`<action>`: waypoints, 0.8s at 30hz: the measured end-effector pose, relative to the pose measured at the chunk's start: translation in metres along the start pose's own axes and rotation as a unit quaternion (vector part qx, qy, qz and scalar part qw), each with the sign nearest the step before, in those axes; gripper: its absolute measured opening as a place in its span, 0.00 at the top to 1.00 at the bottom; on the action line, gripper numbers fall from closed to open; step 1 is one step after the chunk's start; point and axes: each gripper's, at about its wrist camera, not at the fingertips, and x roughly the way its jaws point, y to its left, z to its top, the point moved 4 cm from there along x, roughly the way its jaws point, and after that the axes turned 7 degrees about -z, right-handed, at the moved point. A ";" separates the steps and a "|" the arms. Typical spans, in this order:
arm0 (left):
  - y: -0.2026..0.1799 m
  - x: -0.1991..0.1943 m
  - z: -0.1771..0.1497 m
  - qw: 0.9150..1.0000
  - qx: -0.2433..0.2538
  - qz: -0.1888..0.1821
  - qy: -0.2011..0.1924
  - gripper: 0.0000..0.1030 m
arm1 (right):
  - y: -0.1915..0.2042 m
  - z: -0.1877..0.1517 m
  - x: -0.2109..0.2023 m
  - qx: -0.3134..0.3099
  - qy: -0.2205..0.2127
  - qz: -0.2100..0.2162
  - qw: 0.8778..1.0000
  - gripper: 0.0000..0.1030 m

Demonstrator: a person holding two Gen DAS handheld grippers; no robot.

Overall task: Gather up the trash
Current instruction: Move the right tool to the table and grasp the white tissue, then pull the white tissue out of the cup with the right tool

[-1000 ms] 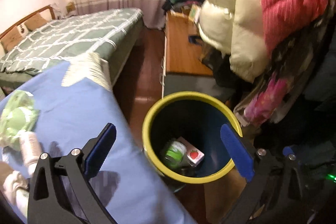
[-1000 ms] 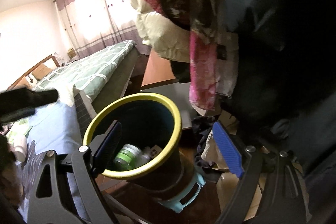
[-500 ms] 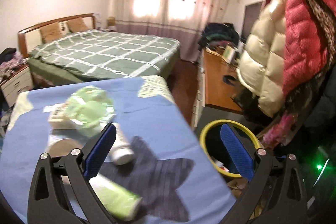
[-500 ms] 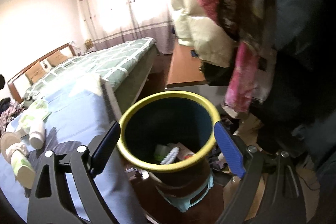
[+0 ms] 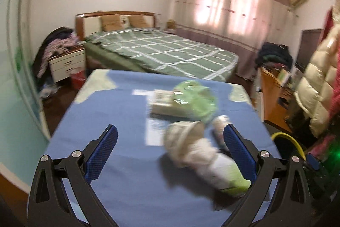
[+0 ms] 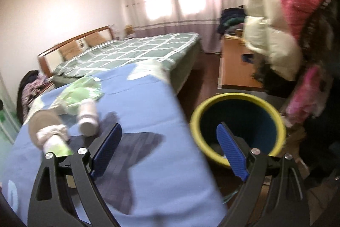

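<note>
Left gripper (image 5: 170, 151): jaws spread wide, nothing clamped, hovering above the blue-covered table (image 5: 110, 112). Blurred litter just past the right pad: a crumpled paper cup (image 5: 183, 136) with white tissue wadded against it, touching a white-and-green tube (image 5: 225, 176) lying on its side. Behind these, a small white bottle (image 5: 220, 123), a crinkled green plastic bag (image 5: 194, 100) and a flat carton (image 5: 162, 103) under the bag.

Right gripper (image 6: 169, 151): jaws likewise gaping, empty, straddling the table's edge. Right pad over the mouth of the yellow-rimmed bin (image 6: 235, 97) standing on the floor beside the table; dark teal inside, contents mostly hidden, only a pale scrap visible near the bottom.

Beyond: green plaid bed (image 5: 165, 50), padded coats (image 6: 274, 20) hanging above the bin.
</note>
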 end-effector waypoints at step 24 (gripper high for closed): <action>0.090 -0.024 -0.004 0.996 -0.052 0.062 -0.024 0.05 | 0.199 -0.028 0.019 -0.174 0.071 0.150 0.971 0.62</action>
